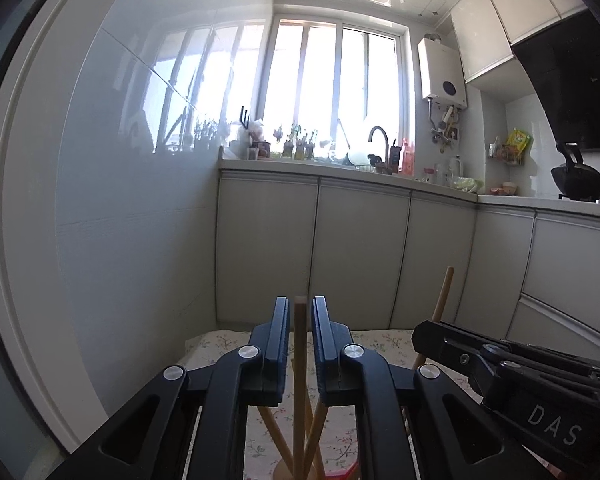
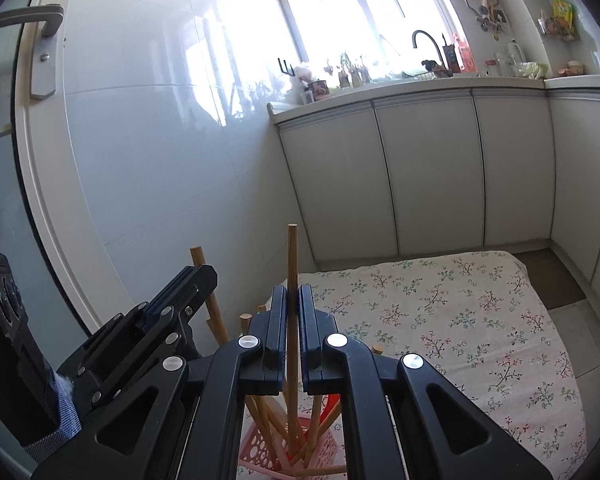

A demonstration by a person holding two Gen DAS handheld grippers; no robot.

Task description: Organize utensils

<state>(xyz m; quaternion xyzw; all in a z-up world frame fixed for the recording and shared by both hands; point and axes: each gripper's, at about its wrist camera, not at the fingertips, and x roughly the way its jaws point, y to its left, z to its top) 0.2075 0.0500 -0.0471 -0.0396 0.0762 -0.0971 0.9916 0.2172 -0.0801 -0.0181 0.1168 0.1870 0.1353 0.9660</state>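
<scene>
I hold a two-finger gripper in each hand above a low table with a floral tablecloth, in a kitchen with grey cabinets. My landmark is the pink perforated basket standing on the cloth just below both grippers; several wooden chopsticks lean splayed inside it.

My right gripper has its jaws pressed together on one upright wooden chopstick, whose lower end reaches down into the basket and whose top rises well above my fingertips.

My left gripper has its jaws slightly apart around another upright wooden chopstick. A thin gap shows on each side, so I judge the pads are not pressing it. Its lower end drops toward the basket, which is mostly hidden in this view. In the right-hand view this gripper sits just left of the basket.

These sticks look light, stiff and smooth, so I expect them to slip or swing if pinched loosely or near an end. I would grip across the middle of the shaft, squarely between the pads, and release only once the tip rests inside the basket.
</scene>
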